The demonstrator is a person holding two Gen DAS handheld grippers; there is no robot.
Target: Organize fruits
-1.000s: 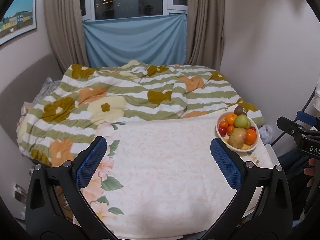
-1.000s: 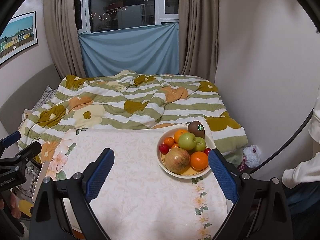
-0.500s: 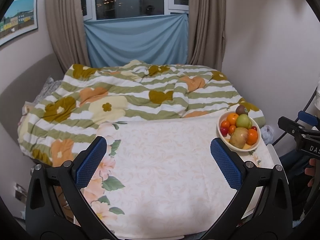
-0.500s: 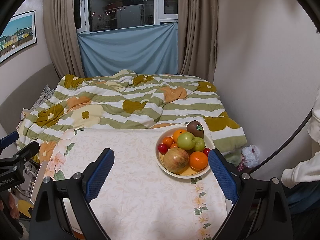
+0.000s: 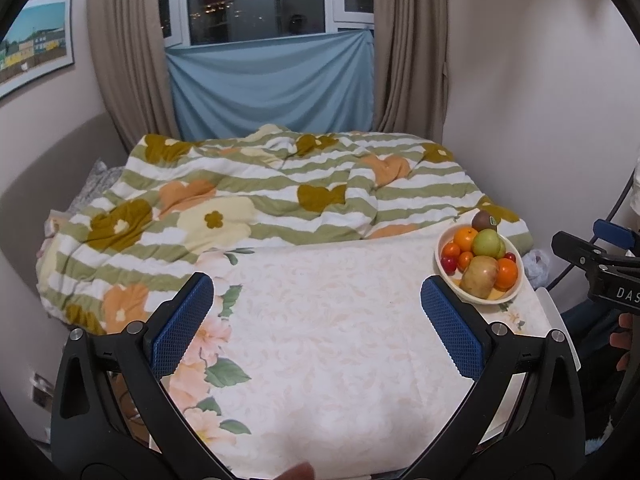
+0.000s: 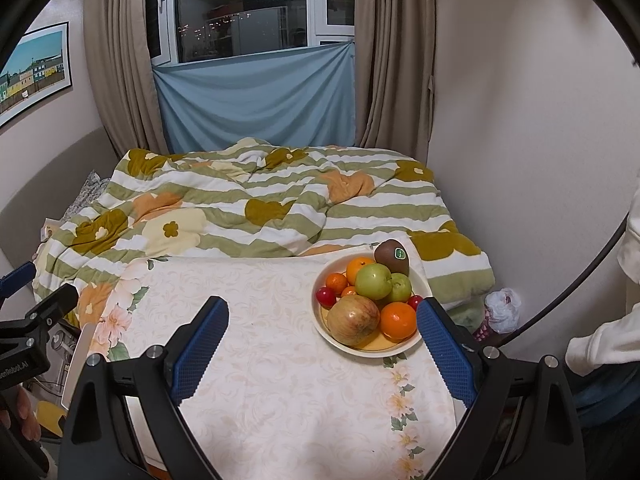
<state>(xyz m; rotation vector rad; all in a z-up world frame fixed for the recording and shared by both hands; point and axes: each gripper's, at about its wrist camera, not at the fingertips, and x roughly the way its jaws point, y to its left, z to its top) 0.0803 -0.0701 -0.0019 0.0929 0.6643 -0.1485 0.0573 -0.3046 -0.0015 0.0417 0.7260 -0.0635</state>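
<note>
Fruits fill one bowl (image 6: pixel 404 350): two green apples, one kiwi (image 6: pixel 392 257) (stickered); both grippers (image 5: pixel 318 312) (image 6: pixel 322 342) gape wide, empty.

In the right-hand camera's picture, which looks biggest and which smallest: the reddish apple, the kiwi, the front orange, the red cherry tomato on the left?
Largest to smallest, as seen:
1. reddish apple
2. front orange, though its nearness to the camera may flatter it against the kiwi
3. kiwi
4. red cherry tomato
</note>
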